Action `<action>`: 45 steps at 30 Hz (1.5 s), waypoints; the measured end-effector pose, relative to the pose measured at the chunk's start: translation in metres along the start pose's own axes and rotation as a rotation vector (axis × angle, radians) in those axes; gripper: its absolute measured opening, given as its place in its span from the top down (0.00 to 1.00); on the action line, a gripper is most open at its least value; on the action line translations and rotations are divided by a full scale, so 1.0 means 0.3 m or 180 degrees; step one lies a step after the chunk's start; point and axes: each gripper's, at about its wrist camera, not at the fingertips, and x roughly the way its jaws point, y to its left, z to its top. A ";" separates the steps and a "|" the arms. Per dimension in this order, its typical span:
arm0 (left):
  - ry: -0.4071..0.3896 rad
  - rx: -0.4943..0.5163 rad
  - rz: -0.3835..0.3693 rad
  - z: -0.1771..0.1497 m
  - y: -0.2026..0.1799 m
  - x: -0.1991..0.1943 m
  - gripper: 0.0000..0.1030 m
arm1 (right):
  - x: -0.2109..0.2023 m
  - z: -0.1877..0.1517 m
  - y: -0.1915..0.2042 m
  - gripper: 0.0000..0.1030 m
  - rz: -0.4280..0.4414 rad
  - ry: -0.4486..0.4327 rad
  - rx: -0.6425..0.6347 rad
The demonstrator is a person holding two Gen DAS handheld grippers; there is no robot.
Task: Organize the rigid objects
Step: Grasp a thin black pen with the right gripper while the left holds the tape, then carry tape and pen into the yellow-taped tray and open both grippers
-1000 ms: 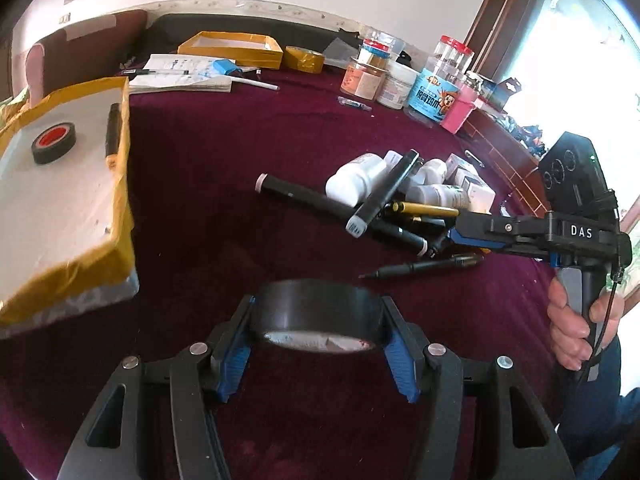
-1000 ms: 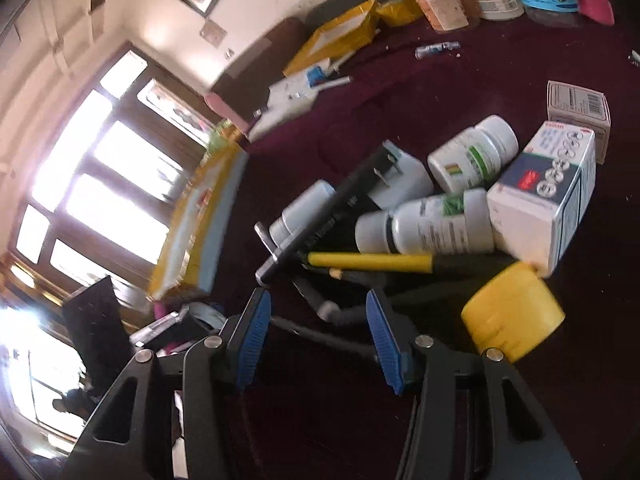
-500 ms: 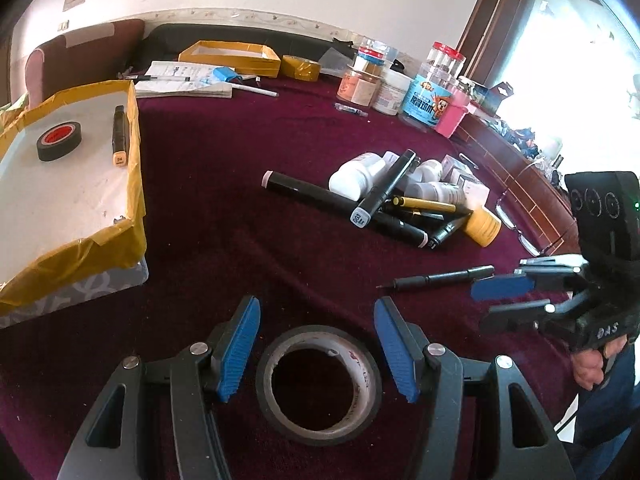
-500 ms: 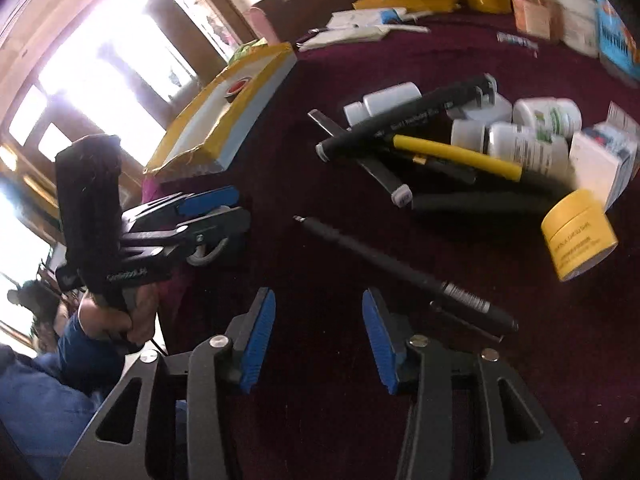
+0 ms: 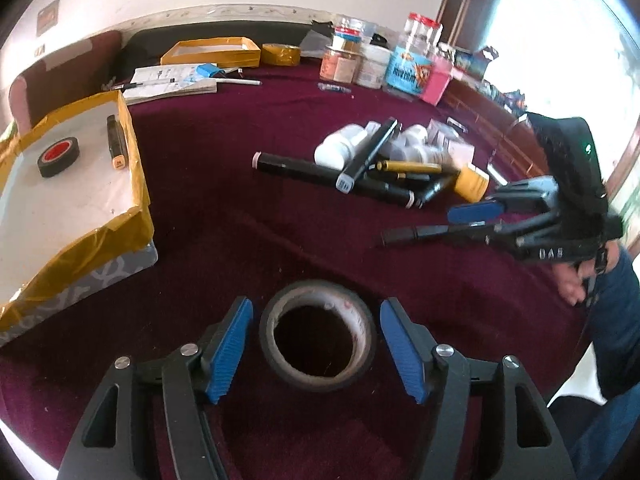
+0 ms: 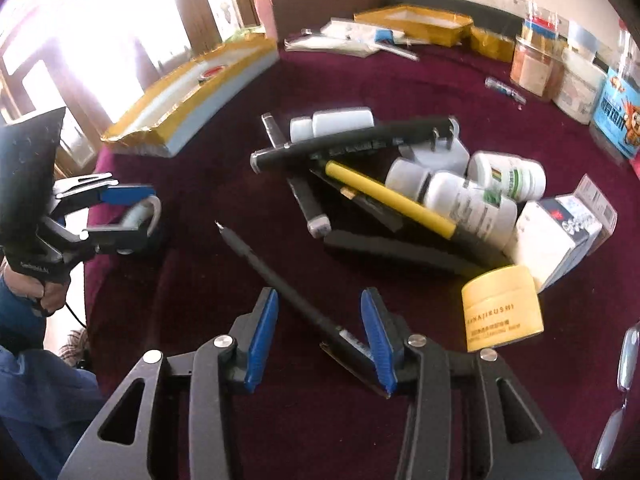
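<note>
A black tape roll (image 5: 318, 334) lies flat on the maroon cloth between the open fingers of my left gripper (image 5: 316, 344), which do not touch it. A thin black pen (image 6: 280, 284) lies on the cloth, its rear end between the open fingers of my right gripper (image 6: 320, 334). The right gripper (image 5: 476, 220) also shows in the left wrist view, over the pen. A pile of black markers (image 5: 332, 178), a yellow pen (image 6: 388, 200), white bottles (image 6: 472, 200), a box (image 6: 560, 236) and a yellow jar (image 6: 502, 312) lies at mid-table.
A yellow-edged tray (image 5: 132, 168) at the left holds a red-cored tape roll (image 5: 58, 156) and a marker (image 5: 116, 146). Jars and containers (image 5: 376, 64), papers (image 5: 172, 80) and a second yellow tray (image 5: 216, 54) stand at the far edge.
My left gripper let go of the tape roll, which now lies flat on the cloth. My right gripper drew back from the pile and came over the thin black pen.
</note>
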 end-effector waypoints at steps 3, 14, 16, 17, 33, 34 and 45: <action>0.0049 0.0236 0.0169 -0.010 -0.037 0.019 0.32 | -0.012 -0.012 0.043 0.87 -0.0039 0.0071 -0.0066; -0.0175 0.0158 0.0170 -0.002 -0.019 -0.018 0.40 | -0.045 -0.041 0.111 0.90 0.0093 -0.0049 0.0297; -0.0214 0.0146 0.0152 0.002 -0.021 -0.031 0.40 | -0.052 -0.036 0.108 0.90 0.0201 -0.0103 0.0398; -0.0232 0.0122 0.0136 0.005 -0.018 -0.037 0.40 | -0.055 -0.034 0.109 0.90 0.0245 -0.0129 0.0436; -0.0637 -0.0382 0.0251 0.100 0.177 -0.218 0.39 | -0.038 0.194 0.207 0.90 0.1012 -0.0342 0.0824; -0.0671 -0.0416 0.0271 0.114 0.204 -0.231 0.39 | -0.031 0.226 0.221 0.90 0.1066 -0.0337 0.0840; -0.0584 -0.0837 0.0694 0.248 0.552 -0.266 0.39 | 0.118 0.535 0.344 0.90 0.1097 -0.0218 0.0858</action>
